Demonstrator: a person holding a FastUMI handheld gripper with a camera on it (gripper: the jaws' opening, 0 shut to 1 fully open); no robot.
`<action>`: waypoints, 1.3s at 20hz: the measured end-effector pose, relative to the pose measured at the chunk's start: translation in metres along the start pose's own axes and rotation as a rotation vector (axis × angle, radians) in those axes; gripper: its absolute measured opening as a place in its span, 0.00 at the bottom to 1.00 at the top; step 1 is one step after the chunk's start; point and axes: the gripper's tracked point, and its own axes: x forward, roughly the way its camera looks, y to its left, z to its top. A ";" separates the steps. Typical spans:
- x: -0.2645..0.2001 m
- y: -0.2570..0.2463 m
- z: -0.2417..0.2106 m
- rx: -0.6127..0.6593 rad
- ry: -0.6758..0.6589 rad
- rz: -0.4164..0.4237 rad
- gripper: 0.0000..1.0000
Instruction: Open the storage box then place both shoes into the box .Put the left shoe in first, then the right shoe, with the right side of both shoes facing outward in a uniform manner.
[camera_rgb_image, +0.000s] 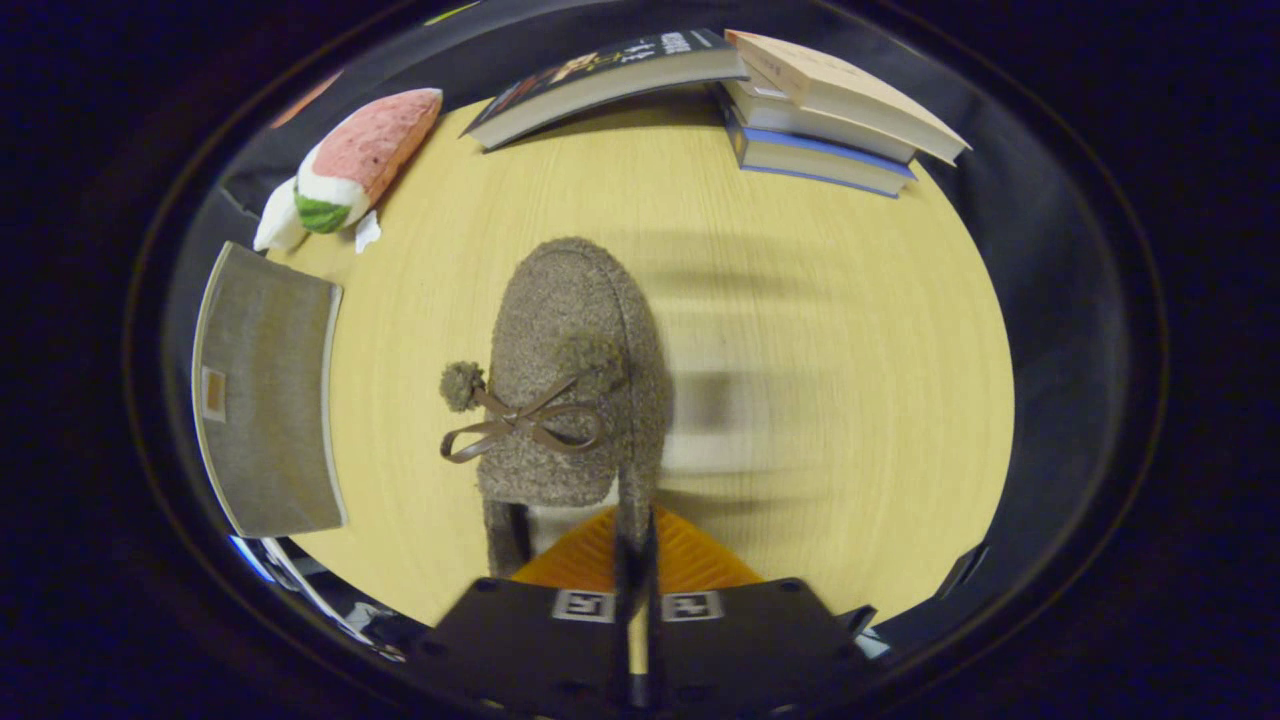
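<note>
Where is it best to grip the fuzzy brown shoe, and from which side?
Probably at the heel collar, from behind. The shoe points its toe away from the gripper, so the thin collar wall is nearest. The fingers are already closed on that edge, beside the bow.

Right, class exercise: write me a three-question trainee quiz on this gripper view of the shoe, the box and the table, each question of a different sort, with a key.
1. True or false: the gripper is shut on the rim of the fuzzy brown shoe.
2. Multiple choice: the grey storage box lies (A) to the left of the shoe, (B) on the stacked books, (C) between the fingers.
3. Fill in: beyond the shoe, at the far edge of the table, an open book leans against a stack of ___.

Key: 1 true; 2 A; 3 books.
</note>
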 end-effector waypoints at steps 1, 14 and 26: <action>-0.001 -0.001 -0.003 0.023 0.005 -0.002 0.01; -0.112 0.035 -0.025 0.184 -0.077 0.134 0.01; -0.237 0.216 0.003 0.071 -0.272 0.241 0.01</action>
